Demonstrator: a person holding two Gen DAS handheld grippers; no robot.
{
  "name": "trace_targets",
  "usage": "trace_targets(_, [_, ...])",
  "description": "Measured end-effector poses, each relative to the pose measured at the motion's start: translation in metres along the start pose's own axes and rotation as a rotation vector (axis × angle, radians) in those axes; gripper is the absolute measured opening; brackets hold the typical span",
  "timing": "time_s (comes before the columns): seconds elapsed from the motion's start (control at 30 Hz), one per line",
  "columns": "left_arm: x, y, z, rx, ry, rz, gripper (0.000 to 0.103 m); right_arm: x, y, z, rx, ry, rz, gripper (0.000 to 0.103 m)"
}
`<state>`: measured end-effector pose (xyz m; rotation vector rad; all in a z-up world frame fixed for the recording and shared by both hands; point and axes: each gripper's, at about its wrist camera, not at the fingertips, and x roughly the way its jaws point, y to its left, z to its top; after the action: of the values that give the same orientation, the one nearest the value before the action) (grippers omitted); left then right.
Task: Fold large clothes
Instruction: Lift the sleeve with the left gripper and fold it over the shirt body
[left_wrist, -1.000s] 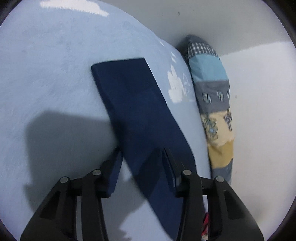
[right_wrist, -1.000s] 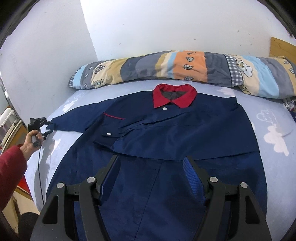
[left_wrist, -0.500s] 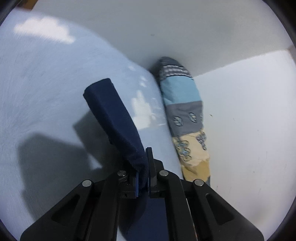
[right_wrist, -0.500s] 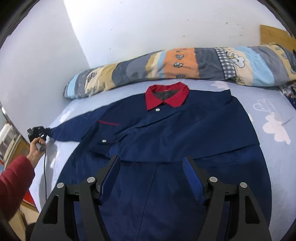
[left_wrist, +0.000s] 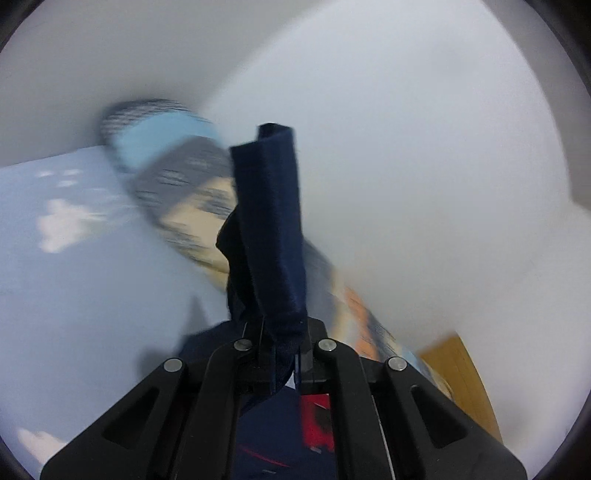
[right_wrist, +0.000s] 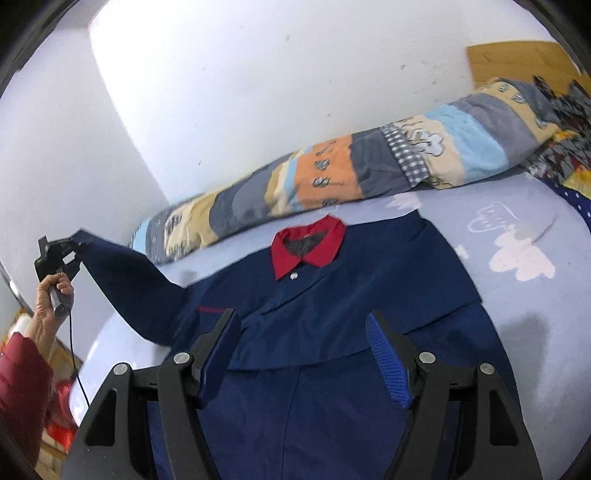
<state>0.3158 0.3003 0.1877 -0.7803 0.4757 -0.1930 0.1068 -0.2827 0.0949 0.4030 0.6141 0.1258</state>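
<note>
The navy blue long-sleeved work jacket with a red collar (right_wrist: 332, 314) lies front-up on the pale blue bed sheet printed with white clouds (right_wrist: 524, 258), filling the centre and lower half of the right wrist view. Its red collar (right_wrist: 308, 249) sits just above the middle of the frame, with a silver button right below it. One navy sleeve (right_wrist: 125, 273) is lifted off the sheet and stretches toward the left edge of the frame, its cuff pinched in the left hand-held gripper (right_wrist: 70, 245), which a hand in a dark red cuff (right_wrist: 51, 299) carries.

In the left wrist view the sleeve (left_wrist: 269, 229) stands up in a folded strip through the middle of the frame, clamped between the closed fingers of the left hand-held gripper (left_wrist: 280, 343); the view is blurred.

The right hand-held gripper (right_wrist: 301, 350) hovers over the jacket's lower front at the bottom centre, its blue-padded fingers (right_wrist: 388, 358) spread wide with nothing between them.

Behind the collar, a long patchwork bolster in orange, grey, cream and light blue (right_wrist: 351, 177) runs across the frame against the white wall (right_wrist: 258, 92). A wooden headboard (right_wrist: 517, 59) shows in the upper right corner.
</note>
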Motion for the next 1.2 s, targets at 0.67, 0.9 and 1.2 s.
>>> trace_targets(0.67, [0.210, -0.204, -0.401, 0.385, 0.626, 0.011, 0.004, -0.050, -0.045, 0.018, 0.164, -0.152, 0.012, 0.073])
trace_targets(0.9, [0.217, -0.196, -0.441, 0.487, 0.718, 0.079, 0.058, -0.049, -0.044, 0.016, 0.159, -0.142, 0.016, 0.073])
trace_targets(1.2, [0.172, -0.192, -0.391, 0.567, 0.692, 0.029, 0.074, -0.049, -0.060, 0.017, 0.239, -0.158, -0.026, 0.073])
